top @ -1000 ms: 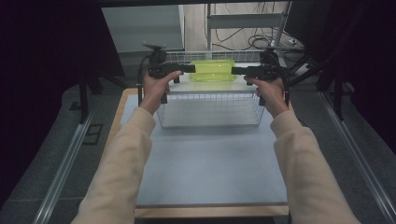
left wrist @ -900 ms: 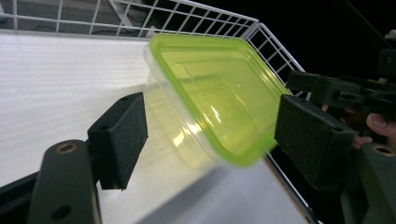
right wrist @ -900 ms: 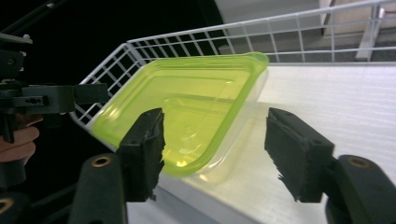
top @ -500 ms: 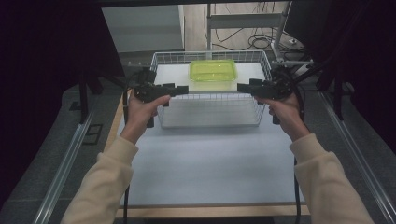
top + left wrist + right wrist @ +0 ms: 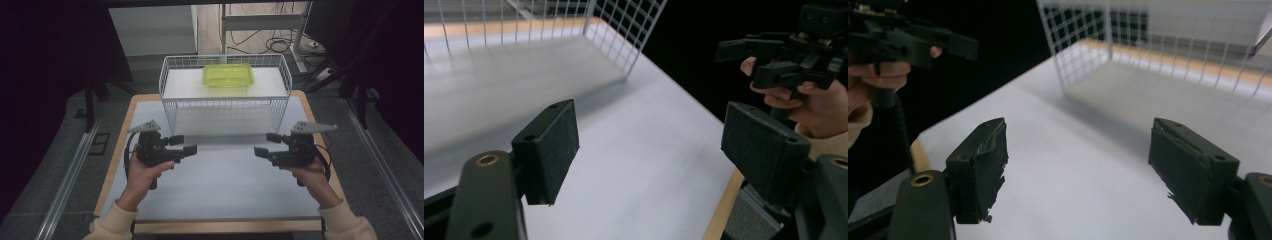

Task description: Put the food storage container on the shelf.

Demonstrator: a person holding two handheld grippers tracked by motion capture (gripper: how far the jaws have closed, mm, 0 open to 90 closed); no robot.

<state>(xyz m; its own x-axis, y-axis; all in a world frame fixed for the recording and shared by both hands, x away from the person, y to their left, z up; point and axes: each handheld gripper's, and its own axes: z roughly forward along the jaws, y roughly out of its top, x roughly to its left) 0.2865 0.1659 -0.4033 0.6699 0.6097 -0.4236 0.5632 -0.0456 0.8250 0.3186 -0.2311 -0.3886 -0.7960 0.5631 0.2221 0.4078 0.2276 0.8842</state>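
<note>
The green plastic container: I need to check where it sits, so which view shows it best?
The high view: the green plastic container lies in the white wire basket, far end. Both gripper views catch basket mesh, not the container.

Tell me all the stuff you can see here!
box: one, bright green, lying inside the basket at its far end
basket: one, white wire, at the far end of the table
table: one, white top with a wooden edge, under everything
left hand-held gripper: one, black, jaws open and empty, above the table in front of the basket
right hand-held gripper: one, black, jaws open and empty, facing the left one
hands: two, cream sleeves, each holding a gripper
</note>
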